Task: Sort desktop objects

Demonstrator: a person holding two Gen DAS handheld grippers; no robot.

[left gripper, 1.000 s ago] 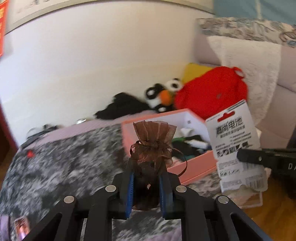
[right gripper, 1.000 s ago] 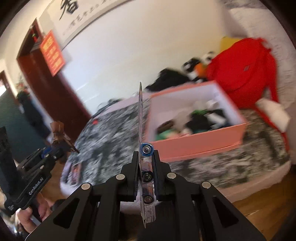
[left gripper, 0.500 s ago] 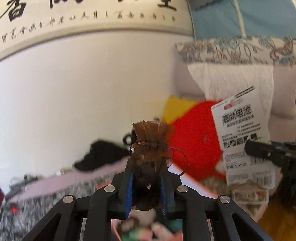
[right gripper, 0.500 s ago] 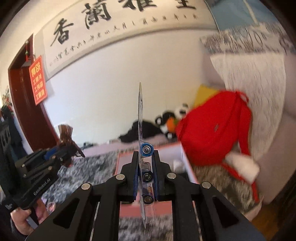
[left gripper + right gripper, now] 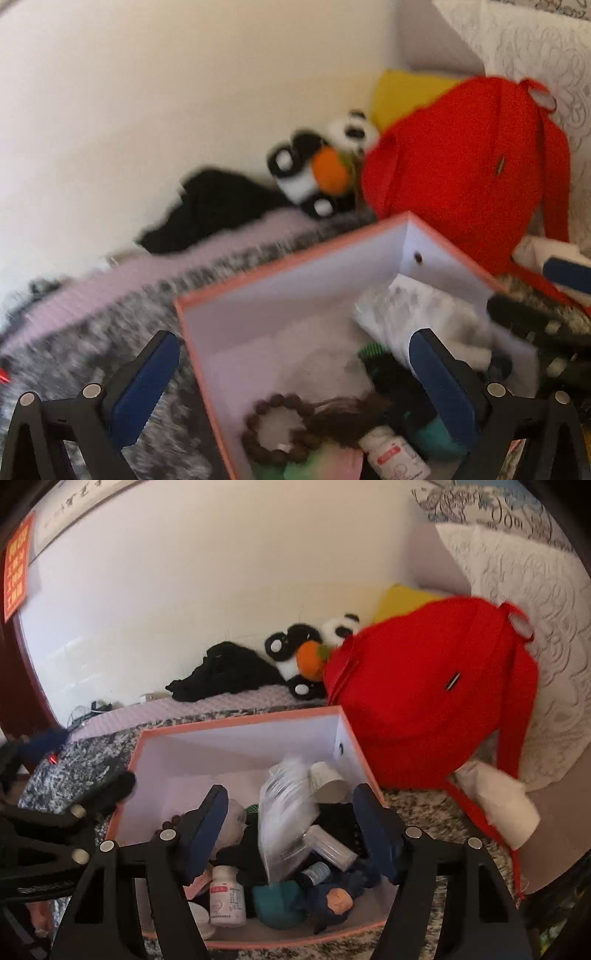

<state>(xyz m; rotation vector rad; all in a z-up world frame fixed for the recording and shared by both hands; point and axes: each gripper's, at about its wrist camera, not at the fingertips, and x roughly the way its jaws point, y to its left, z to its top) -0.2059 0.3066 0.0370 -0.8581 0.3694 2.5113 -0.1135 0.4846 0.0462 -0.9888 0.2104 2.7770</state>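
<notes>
A pink box (image 5: 240, 723) with a white inside sits on the grey mottled bedspread and holds several small items. My right gripper (image 5: 291, 823) is open above it; the battery pack (image 5: 284, 819) stands tilted inside among a white pill bottle (image 5: 226, 897) and a small doll (image 5: 338, 891). My left gripper (image 5: 295, 373) is open over the same box (image 5: 280, 266); the brown organza pouch (image 5: 343, 417) lies inside next to a wooden bead bracelet (image 5: 273, 432). The left gripper also shows at the left edge of the right wrist view (image 5: 74, 812).
A red backpack (image 5: 436, 701) leans just behind the box's right end. A panda plush (image 5: 306, 653) and black clothing (image 5: 225, 672) lie by the white wall. White tissue (image 5: 495, 797) lies to the right; the bed edge is near.
Both grippers came down over the box and opened. The left one let go of the brown pouch and the right one let go of the battery pack; both items now lie in the box.
</notes>
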